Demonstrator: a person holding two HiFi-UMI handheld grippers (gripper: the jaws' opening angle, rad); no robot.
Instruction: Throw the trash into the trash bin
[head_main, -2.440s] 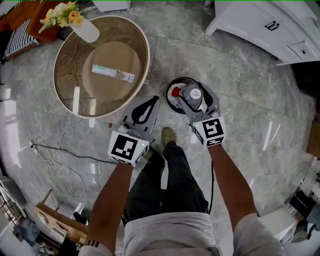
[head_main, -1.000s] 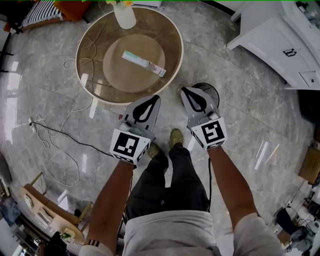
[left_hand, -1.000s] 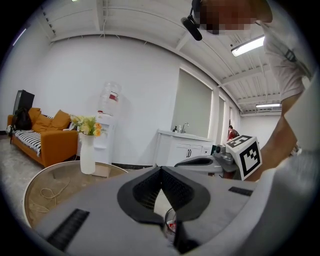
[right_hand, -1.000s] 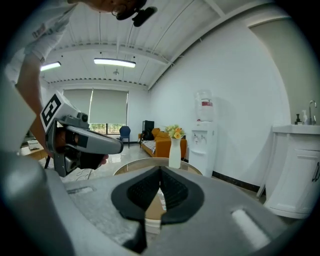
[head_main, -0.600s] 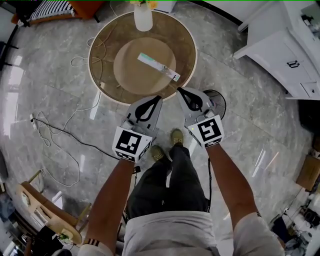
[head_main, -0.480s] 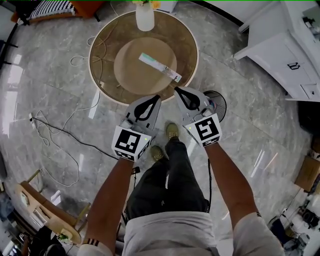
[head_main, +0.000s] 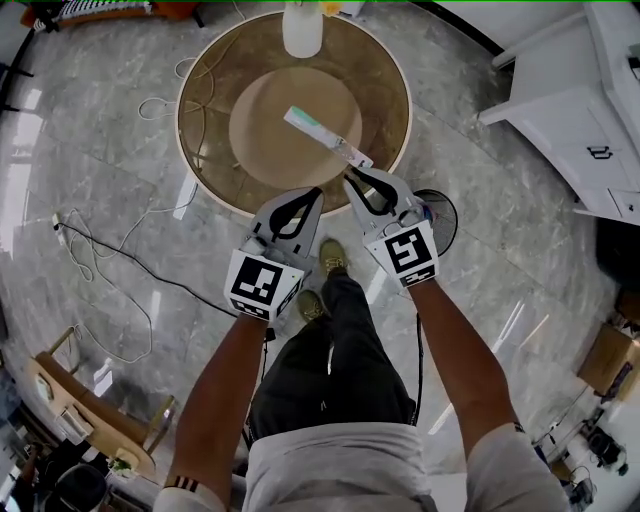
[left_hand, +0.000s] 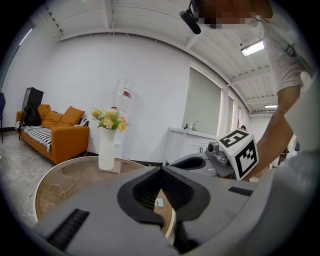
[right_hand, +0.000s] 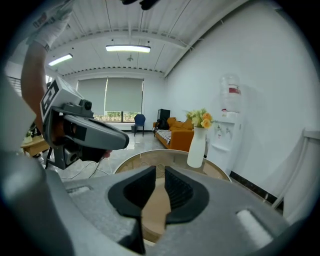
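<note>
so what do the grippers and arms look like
Left gripper and right gripper are grey shells with black ribbed jaws, each bearing a white cube with black square markers. Bare forearms, pale short-sleeved shirt, a thin dark cable by the right arm.

The floor (head_main: 120, 180) is shiny grey stone; the round surface (head_main: 386, 82) is clear brown glass with a pale rim; the vase (head_main: 302, 35) is smooth and white; the wrapper (head_main: 327, 138) looks thin.

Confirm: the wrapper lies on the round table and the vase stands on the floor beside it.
Not the floor: the vase stands on the table, at its far edge, as the head view shows. The wrapper does lie on the table.
</note>
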